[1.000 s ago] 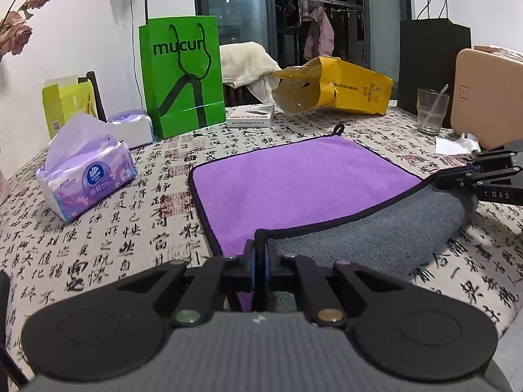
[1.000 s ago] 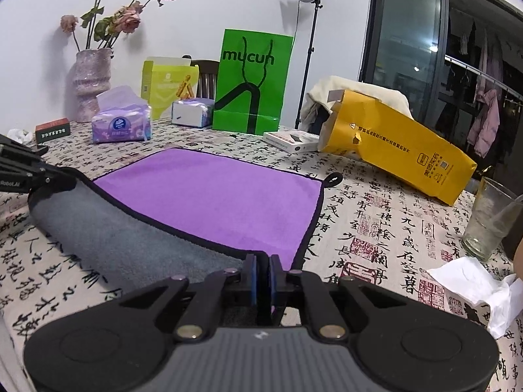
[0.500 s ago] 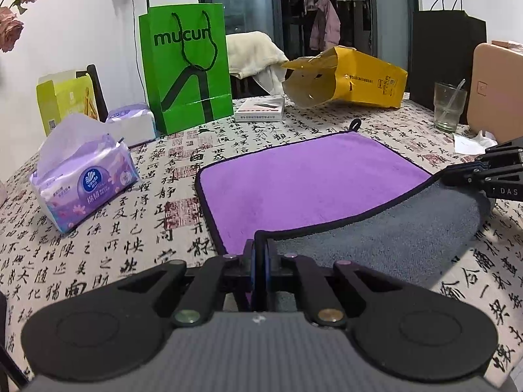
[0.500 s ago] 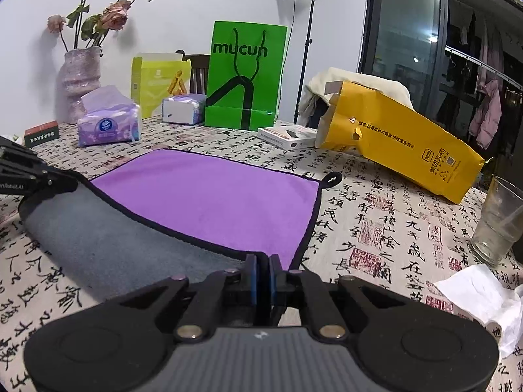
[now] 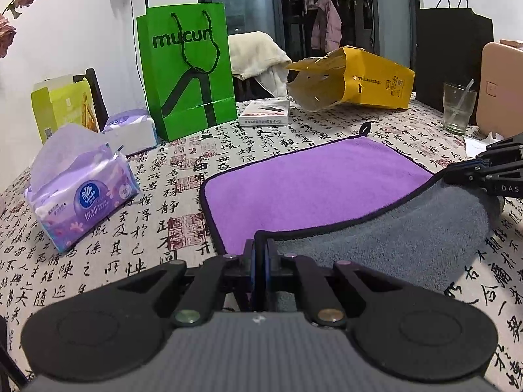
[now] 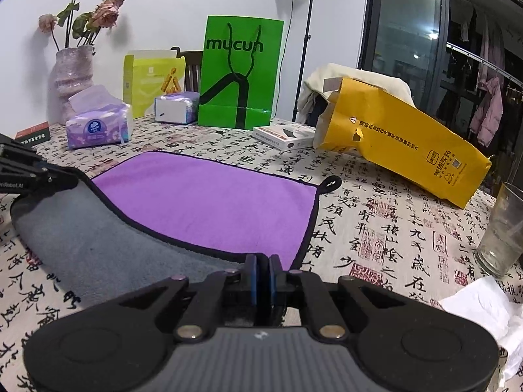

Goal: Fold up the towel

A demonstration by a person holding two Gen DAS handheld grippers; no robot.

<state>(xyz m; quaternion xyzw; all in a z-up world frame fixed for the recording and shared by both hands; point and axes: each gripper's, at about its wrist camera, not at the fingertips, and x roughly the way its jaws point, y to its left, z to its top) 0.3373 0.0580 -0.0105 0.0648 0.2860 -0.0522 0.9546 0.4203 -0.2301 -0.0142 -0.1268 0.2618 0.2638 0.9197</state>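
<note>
A towel, purple [image 5: 313, 183] on one face and grey on the other, lies on the patterned tablecloth with its near edge lifted and rolled over, grey side up. My left gripper [image 5: 260, 251] is shut on the towel's near left corner. My right gripper [image 6: 263, 268] is shut on the near right corner. The towel also shows in the right wrist view [image 6: 209, 202]. Each gripper shows at the side of the other's view, holding its corner just above the table: the right gripper [image 5: 483, 176] and the left gripper [image 6: 42, 176].
A tissue pack [image 5: 81, 189], a green paper bag [image 5: 186, 75], a flat white box [image 5: 264, 112], a yellow bag on its side [image 5: 353, 81] and a glass [image 5: 457, 107] stand around the towel. A vase of flowers [image 6: 70, 81] stands far left. Crumpled tissue [image 6: 483, 307] lies near right.
Both grippers have carried the towel's near edge forward over the purple face, so the grey fold covers more of it. Both stay shut on their corners.
</note>
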